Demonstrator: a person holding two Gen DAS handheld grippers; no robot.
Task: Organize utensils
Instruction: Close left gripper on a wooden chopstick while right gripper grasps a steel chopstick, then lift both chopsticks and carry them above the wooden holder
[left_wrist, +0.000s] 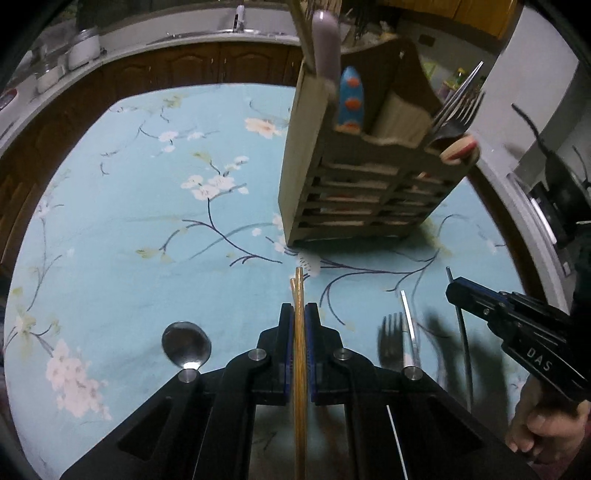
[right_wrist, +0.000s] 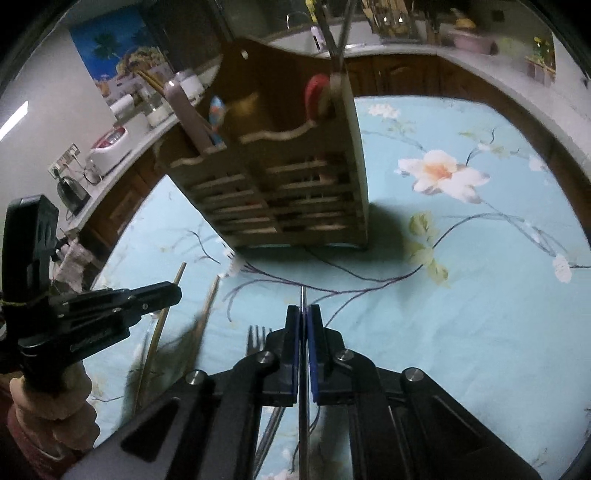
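Left wrist: chopsticks (left_wrist: 300, 295) clamped between left claw (left_wrist: 300, 314) fingers.

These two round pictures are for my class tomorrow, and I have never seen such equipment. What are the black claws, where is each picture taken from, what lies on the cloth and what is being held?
No robot here: a person holds a two-finger gripper in each hand, each with a fisheye camera looking along its fingers. The left camera shows the left gripper shut on wooden chopsticks. The right camera shows the right gripper shut on a thin metal rod, possibly a utensil handle. Each picture also catches the other gripper at its edge. On the flowered tablecloth stands a wooden caddy already holding forks and handles. A spoon and a fork lie loose on the cloth.
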